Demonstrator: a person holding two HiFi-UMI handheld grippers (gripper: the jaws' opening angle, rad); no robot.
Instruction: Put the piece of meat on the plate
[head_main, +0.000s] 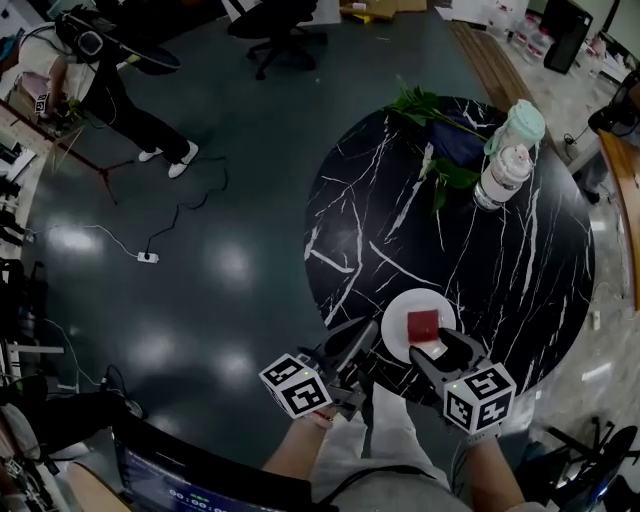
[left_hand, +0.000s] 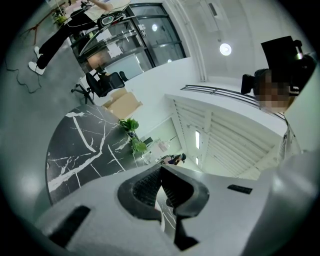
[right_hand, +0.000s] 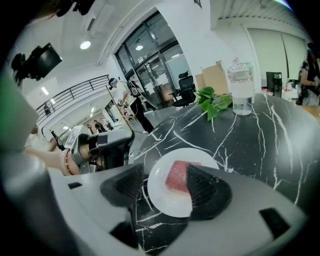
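Note:
A red, square piece of meat (head_main: 423, 322) lies flat on a small white plate (head_main: 398, 338) near the front edge of the round black marble table (head_main: 500, 270). My right gripper (head_main: 446, 347) hovers just above the plate's near side, open, and its pads touch nothing. In the right gripper view the meat (right_hand: 176, 176) rests on the plate (right_hand: 162, 202) below the spread jaws of the right gripper (right_hand: 165, 173). My left gripper (head_main: 352, 340) is held left of the plate at the table's rim, shut and empty, and it points level in the left gripper view (left_hand: 160, 169).
At the table's far side stand a clear water bottle (head_main: 503, 175), a mint-lidded cup (head_main: 521, 124) and leafy green stems (head_main: 430, 108). Beyond the table's left edge lies dark floor, with a cable and power strip (head_main: 147, 257), a person (head_main: 125, 105) and an office chair (head_main: 275, 30) farther off.

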